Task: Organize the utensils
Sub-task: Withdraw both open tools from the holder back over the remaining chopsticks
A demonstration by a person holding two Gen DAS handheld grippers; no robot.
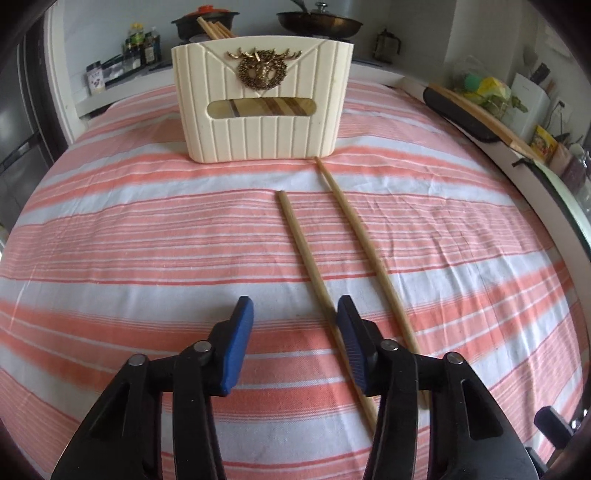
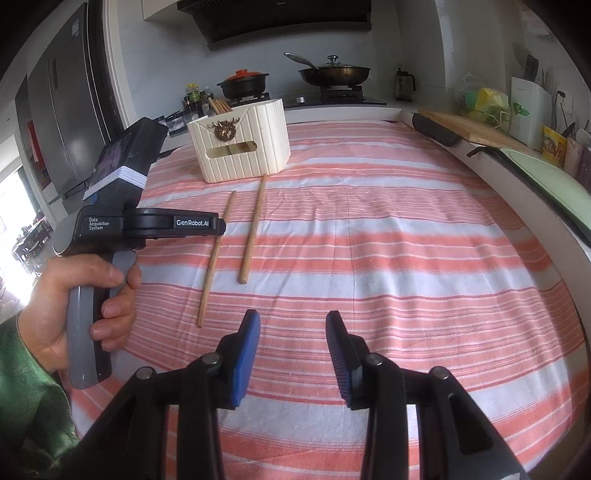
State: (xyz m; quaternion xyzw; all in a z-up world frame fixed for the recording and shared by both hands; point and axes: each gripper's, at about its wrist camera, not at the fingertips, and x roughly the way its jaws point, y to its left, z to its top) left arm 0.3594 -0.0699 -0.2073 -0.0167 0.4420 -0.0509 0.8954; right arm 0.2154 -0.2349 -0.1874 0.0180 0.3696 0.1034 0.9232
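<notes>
While both grippers gape empty, the left gripper [image 1: 295, 314] hovers nearer, the near chopstick [image 1: 306, 254] running lengthwise beside its right finger.

Striped cloth [image 2: 369, 229] is covering the table under and ahead of both grippers. Far ahead, black pot [image 2: 242, 85] with orange lid and lidded wok [image 2: 334, 74] are sitting on the stove, range hood [image 2: 280, 22] hanging above. Bottles [image 2: 195, 96] are standing ahead-left by the fridge [image 2: 62, 110]. French press [image 2: 404, 85] is sitting ahead-right. Cutting board [image 2: 469, 129] and yellow-green bag [image 2: 484, 101] are lying further right on the counter.
</notes>
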